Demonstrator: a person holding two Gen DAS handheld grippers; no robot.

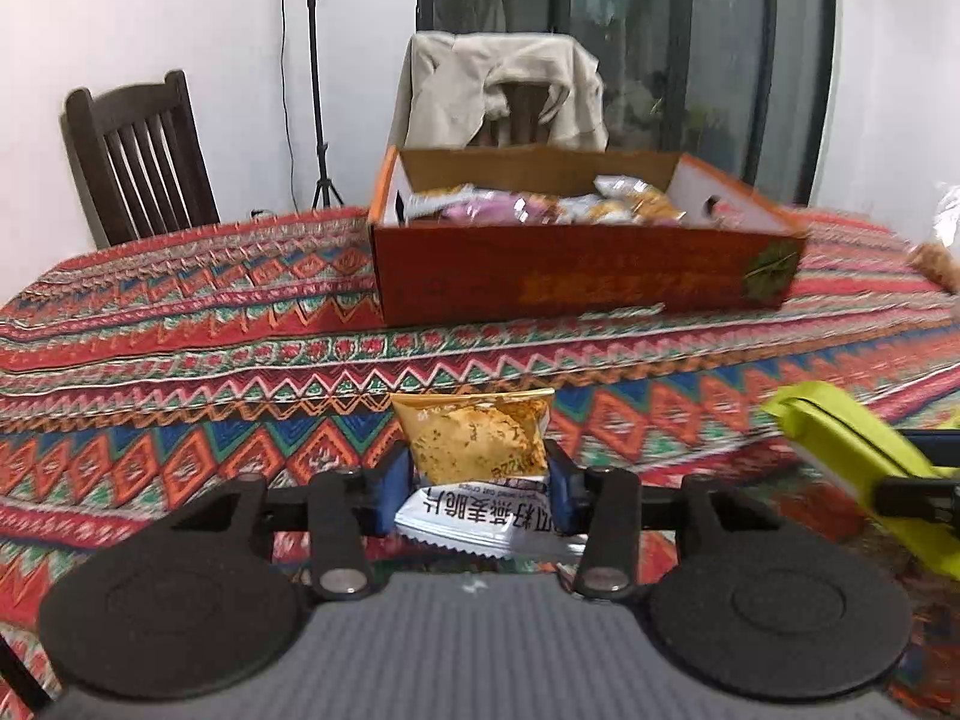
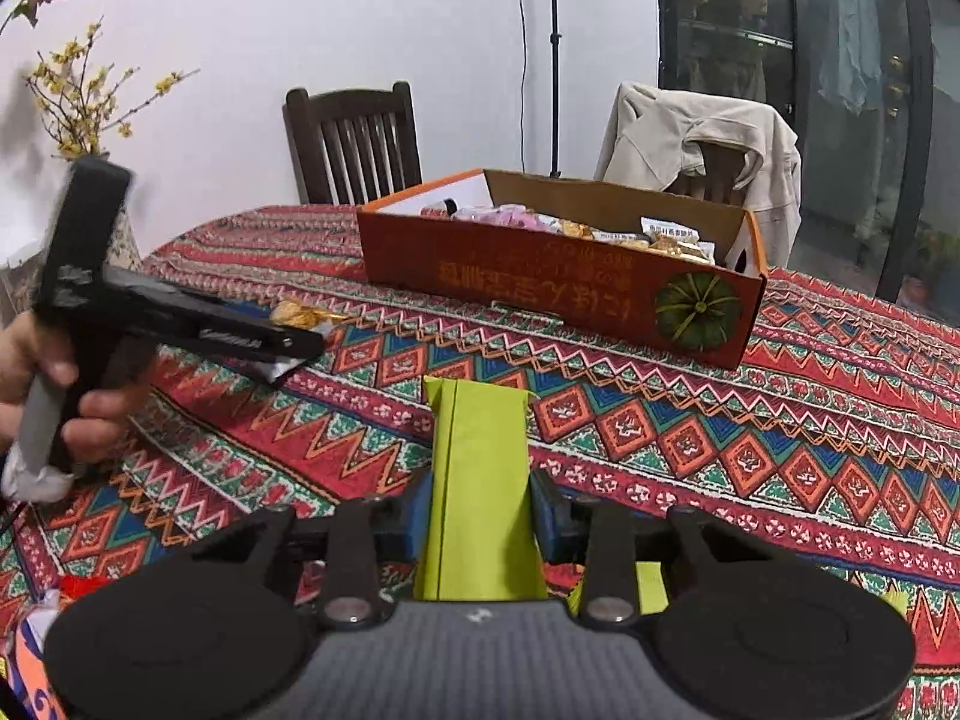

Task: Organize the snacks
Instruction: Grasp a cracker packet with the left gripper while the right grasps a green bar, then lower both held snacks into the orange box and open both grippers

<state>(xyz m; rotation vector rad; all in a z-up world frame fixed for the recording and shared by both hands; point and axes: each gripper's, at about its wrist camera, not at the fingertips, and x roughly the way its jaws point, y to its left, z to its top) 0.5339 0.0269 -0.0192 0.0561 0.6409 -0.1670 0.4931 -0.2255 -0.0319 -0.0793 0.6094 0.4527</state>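
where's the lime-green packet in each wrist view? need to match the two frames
Left wrist: the lime-green packet juts in at the right edge, lower half, above the tablecloth.
Right wrist: the same packet sits bottom centre, clamped between the right gripper fingers, pointing up-frame.
Shared landmark: the orange cardboard box of snacks, mid-frame in both, with the draped chair behind it.
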